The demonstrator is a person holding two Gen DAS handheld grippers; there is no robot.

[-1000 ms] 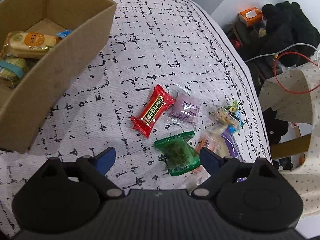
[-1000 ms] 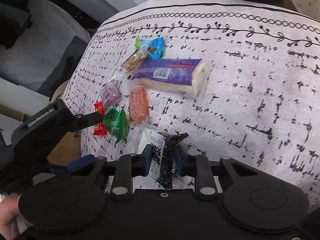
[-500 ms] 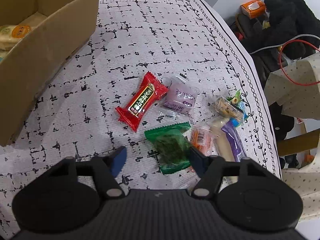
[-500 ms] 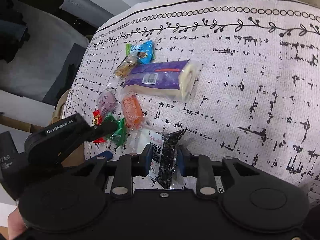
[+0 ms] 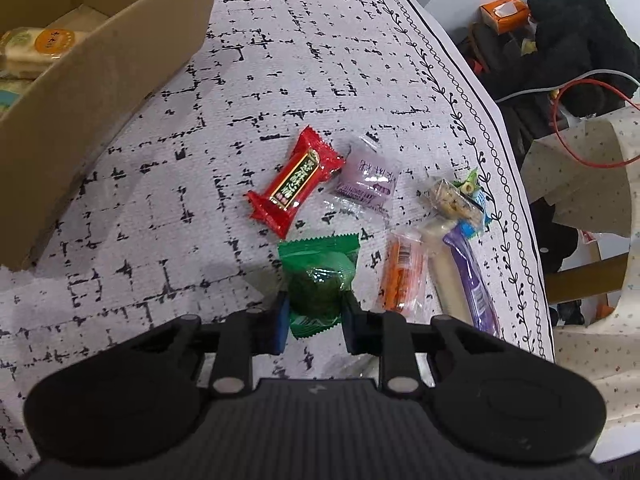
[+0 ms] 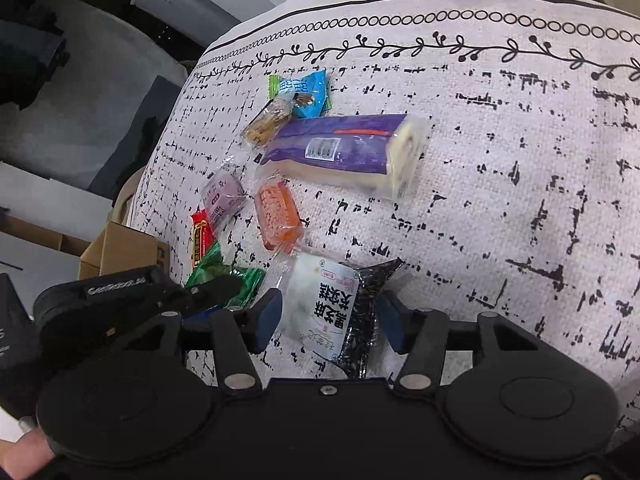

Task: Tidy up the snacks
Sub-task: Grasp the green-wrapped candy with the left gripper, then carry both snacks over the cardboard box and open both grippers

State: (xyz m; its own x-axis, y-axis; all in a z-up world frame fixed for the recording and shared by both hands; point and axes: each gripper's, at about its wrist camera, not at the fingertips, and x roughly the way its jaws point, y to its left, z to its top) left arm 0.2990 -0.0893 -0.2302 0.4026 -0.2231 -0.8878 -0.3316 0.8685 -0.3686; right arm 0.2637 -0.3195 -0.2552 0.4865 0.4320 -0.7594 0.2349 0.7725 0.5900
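Readable text is scarce. "GenRobot.AI" is printed on the left claw (image 6: 224,292) body in the right wrist view. The black-and-white plastic snack packet (image 6: 340,316) has bold dark characters on its white label. The red foil candy wrapper (image 5: 294,182) has a gold-edged black strip of characters. The long purple-wrapped roll cake (image 6: 344,152) shows only a white barcode sticker. The pale purple clear sachet (image 5: 366,178) has faint print I can't make out.

Left claw (image 5: 314,312): jaws closing, pads pressed on both sides of the green foil snack packet (image 5: 318,280), which lies on the white black-flecked table cloth (image 5: 320,60). A second ago this claw stood wide open with the packet loose ahead of it.

Right claw (image 6: 328,320): jaws opening, pads clear of the black-and-white packet, which lies flat on the table between them. A second ago it was pinched upright.

The other snacks have not moved: orange clear-wrapped bar (image 5: 402,276) beside the green packet, nut bar on a blue wrapper (image 5: 456,200) near the table edge. The brown cardboard box (image 5: 120,60) stands far left with yellow-labelled packs (image 5: 36,48) inside.
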